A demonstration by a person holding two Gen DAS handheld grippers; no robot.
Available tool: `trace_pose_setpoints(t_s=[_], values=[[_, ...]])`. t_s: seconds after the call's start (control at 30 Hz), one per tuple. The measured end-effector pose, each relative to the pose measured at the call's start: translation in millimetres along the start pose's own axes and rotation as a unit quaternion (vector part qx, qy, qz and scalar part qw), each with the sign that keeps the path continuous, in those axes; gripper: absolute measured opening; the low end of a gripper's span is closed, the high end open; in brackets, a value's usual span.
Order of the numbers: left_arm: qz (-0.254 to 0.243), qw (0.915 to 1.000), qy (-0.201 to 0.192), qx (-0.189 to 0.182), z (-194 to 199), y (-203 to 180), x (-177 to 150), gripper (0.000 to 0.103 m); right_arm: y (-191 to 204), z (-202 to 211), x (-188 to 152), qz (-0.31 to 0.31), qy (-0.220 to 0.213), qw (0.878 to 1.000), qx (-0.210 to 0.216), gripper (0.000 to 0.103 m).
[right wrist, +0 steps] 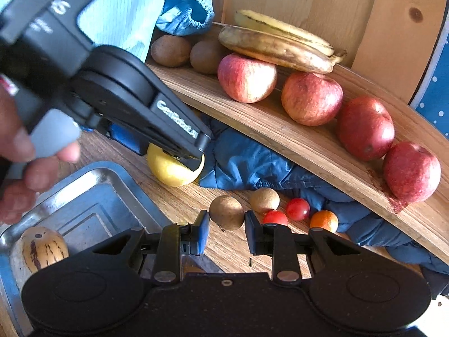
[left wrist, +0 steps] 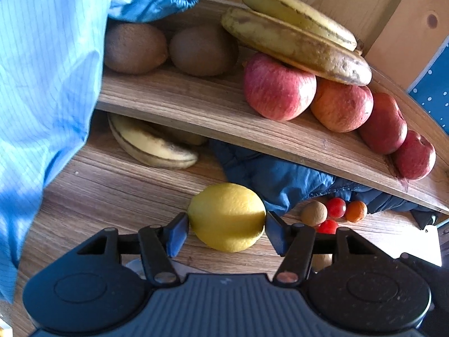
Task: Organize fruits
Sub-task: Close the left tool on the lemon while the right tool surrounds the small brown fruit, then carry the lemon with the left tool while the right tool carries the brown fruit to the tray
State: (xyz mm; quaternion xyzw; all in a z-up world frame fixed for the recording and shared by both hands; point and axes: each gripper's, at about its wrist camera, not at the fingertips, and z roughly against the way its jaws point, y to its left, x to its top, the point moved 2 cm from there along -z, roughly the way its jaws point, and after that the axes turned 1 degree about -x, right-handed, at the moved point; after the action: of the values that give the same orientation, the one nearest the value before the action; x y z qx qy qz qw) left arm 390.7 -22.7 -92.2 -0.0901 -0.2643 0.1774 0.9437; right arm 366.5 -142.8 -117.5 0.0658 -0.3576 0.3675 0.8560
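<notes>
The left tongs (left wrist: 226, 226) straddle the lemon (left wrist: 226, 216), which sits on the surface (left wrist: 118, 193) in front of the shelf (left wrist: 202, 106). Both pads look to be touching its sides, though the view is too foreshortened to say whether they truly grip or only rest against the skin. The right tongs (right wrist: 226, 231) stand apart around a brown round fruit (right wrist: 226, 212), with a gap on each side, so nothing is held there.

The step in hand seems to be lifting the lemon to join the sorted fruit. To do it well, squeeze across the lemon's widest part, since a hold too low or too near its tapered end would likely let it slip. Lift straight up before moving toward the shelf, clearing its front edge. The shelf holds 2 kiwis (left wrist: 134, 47), 4 apples (left wrist: 279, 87) and bananas (left wrist: 297, 45), so free space is scarce; the blue cloth (left wrist: 275, 174) beneath could snag the tongs. Close the right tongs only once centred on the brown fruit, as the tomatoes (right wrist: 297, 209) just beside it could roll.
</notes>
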Motion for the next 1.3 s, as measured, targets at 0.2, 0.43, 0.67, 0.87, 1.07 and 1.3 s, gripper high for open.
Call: trace_pose_setpoints(t_s=[0.2,0.43,0.67,0.87,1.07,1.3], values=[[-0.013,0.9999,0.0,0.006,2,-3,2,0.062,-3,8,-2,-0.004,-0.002,1.0,-0.007,0.029],[-0.025,0.9997,-0.004,0.002,17,-5,-7,0.062,1,14,-4,-0.01,-0.002,1.0,-0.01,0.029],[-0.037,0.9991,-0.015,-0.014,39,-4,-18,0.062,12,22,-6,-0.016,0.0,1.0,-0.015,0.029],[-0.048,0.9984,-0.019,-0.024,55,0,-26,0.062,20,30,-11,-0.024,0.003,0.999,-0.022,0.029],[-0.054,0.998,-0.016,-0.028,64,3,-35,0.062,30,38,-17,-0.033,0.005,0.999,-0.023,0.029],[-0.058,0.9975,-0.017,-0.036,77,9,-45,0.062,41,45,-18,-0.032,0.004,0.999,-0.028,0.029]])
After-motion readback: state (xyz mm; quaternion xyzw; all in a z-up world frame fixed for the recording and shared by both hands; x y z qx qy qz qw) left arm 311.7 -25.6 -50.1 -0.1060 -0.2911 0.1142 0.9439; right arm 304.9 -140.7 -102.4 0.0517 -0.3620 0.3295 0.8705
